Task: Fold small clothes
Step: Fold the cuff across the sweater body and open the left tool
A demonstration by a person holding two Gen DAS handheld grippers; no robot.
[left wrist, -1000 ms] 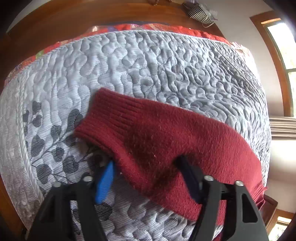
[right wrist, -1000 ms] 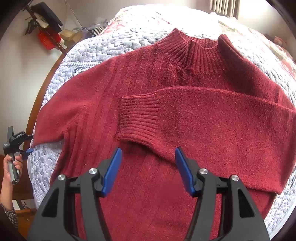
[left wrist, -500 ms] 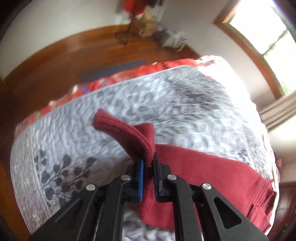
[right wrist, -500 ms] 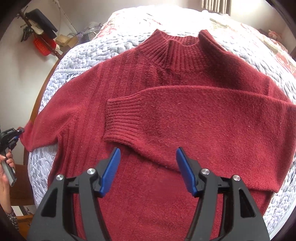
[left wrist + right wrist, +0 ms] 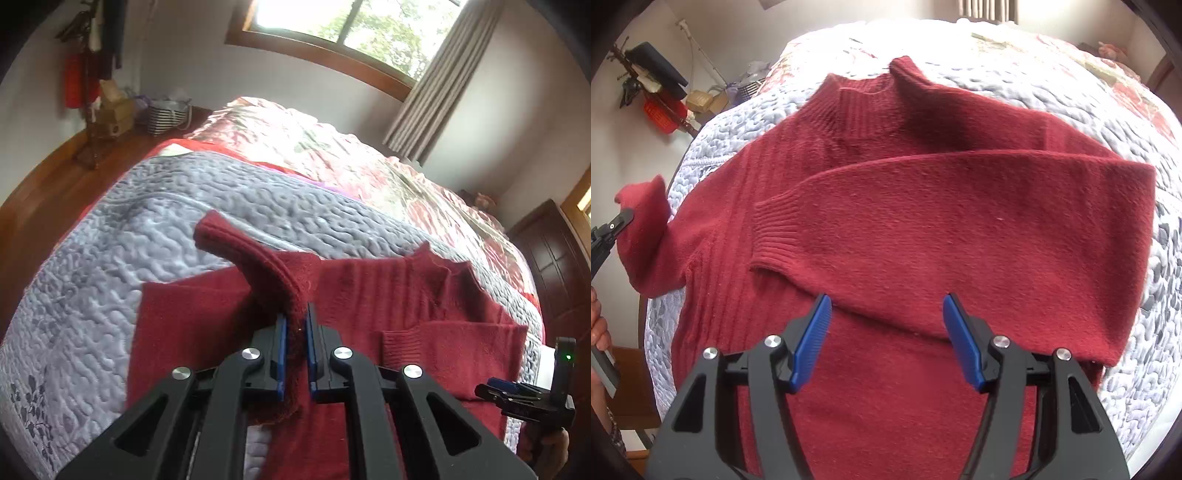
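Observation:
A dark red knit sweater [image 5: 886,229] lies face up on a grey quilted bedspread [image 5: 1071,110], collar at the far side. One sleeve [image 5: 960,221] is folded across the chest, its ribbed cuff pointing left. My left gripper [image 5: 295,332] is shut on the other sleeve [image 5: 258,258], which it holds lifted above the sweater's body [image 5: 406,295]; the cuff sticks up beyond the fingers. In the right wrist view this raised sleeve [image 5: 642,221] shows at the left edge with the left gripper's tip beside it. My right gripper [image 5: 886,332] hovers open over the sweater's lower front, holding nothing.
The bed carries a red and white floral cover [image 5: 332,147] beyond the quilt. A wooden floor [image 5: 44,192], a clothes stand [image 5: 650,92] and a striped basket [image 5: 166,114] are left of the bed. A window [image 5: 351,26] with a curtain [image 5: 436,88] is behind. A hand [image 5: 598,325] shows at left.
My left gripper has shut on the loose sleeve, lifted it off the quilt and swung it over the sweater. My right gripper stays open and has drifted slightly.

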